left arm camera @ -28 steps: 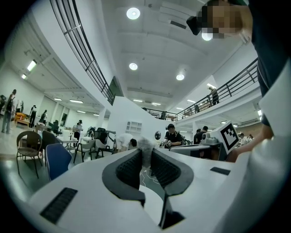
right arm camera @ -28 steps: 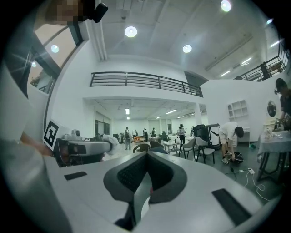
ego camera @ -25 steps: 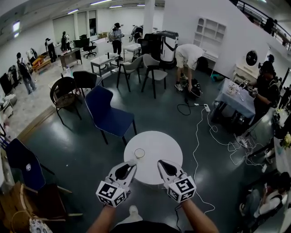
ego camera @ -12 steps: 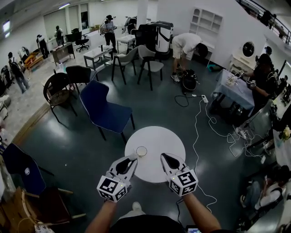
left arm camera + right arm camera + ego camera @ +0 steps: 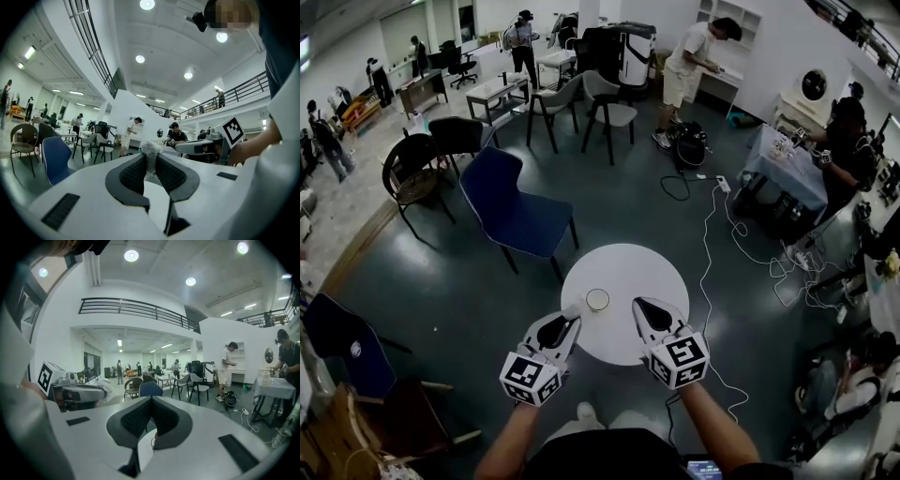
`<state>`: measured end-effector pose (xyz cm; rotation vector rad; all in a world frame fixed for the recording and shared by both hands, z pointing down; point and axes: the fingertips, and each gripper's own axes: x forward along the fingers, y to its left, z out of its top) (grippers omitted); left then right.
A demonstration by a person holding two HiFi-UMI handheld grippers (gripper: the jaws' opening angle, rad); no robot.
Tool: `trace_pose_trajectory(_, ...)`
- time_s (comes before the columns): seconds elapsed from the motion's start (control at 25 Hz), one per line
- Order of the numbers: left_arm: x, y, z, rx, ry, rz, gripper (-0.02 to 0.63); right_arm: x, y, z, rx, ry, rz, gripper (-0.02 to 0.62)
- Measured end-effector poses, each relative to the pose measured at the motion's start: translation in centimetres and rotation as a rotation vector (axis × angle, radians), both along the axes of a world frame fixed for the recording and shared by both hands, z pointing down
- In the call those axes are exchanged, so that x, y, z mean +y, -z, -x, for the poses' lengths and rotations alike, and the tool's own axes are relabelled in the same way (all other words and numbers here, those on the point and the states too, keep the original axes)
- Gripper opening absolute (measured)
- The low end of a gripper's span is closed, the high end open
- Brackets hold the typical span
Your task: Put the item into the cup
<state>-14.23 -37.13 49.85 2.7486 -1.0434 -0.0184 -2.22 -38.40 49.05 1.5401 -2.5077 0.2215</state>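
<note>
A clear cup (image 5: 597, 300) stands upright on the round white table (image 5: 628, 267), near its front left edge. My left gripper (image 5: 573, 313) hovers just left of the cup, shut on a small crumpled white item (image 5: 151, 149) that pokes out between its pads. The same item (image 5: 100, 382) shows at the left gripper's tip in the right gripper view. To the right of the cup, over the table's front edge, my right gripper (image 5: 639, 304) has its jaws together with nothing between them. The cup is in neither gripper view.
A blue chair (image 5: 511, 217) stands just behind the table on the left. Cables (image 5: 722, 253) trail over the floor to the right. Another blue chair (image 5: 342, 337) and a wooden one are at the near left. People, chairs and desks stand farther back.
Both grippers keep nearly the same places beside the cup, the left still closed on the white item. The view has shifted a little. A person at the back has straightened up.
</note>
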Motion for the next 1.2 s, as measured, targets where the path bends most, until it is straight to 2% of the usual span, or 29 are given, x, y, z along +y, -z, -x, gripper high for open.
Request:
trace_pose_trajectory(0.32,-1.7,-2.4,0.8,0.022,0.011,0.064,0.072,-1.6,-1.9,1.3,0.024,0.026,0.023,0.009)
trace_pose_trajectory(0.68,-5.2,-5.7,-1.3,0.009,0.032,0.110,0.072,-5.4,-4.9,-0.8,0.019,0.052,0.052,0.009)
trace_pose_trajectory(1.04,-9.8,-10.4,-4.8,-0.070,0.036,0.149,0.072,-10.7,-8.1,-3.6,-0.007,0.087,0.092,0.009)
trace_pose_trajectory(1.2,-12.3,-14.1,-6.5,-0.164,0.021,0.163,0.072,-12.9,-10.7,-5.6,-0.021,0.087,0.131,0.009)
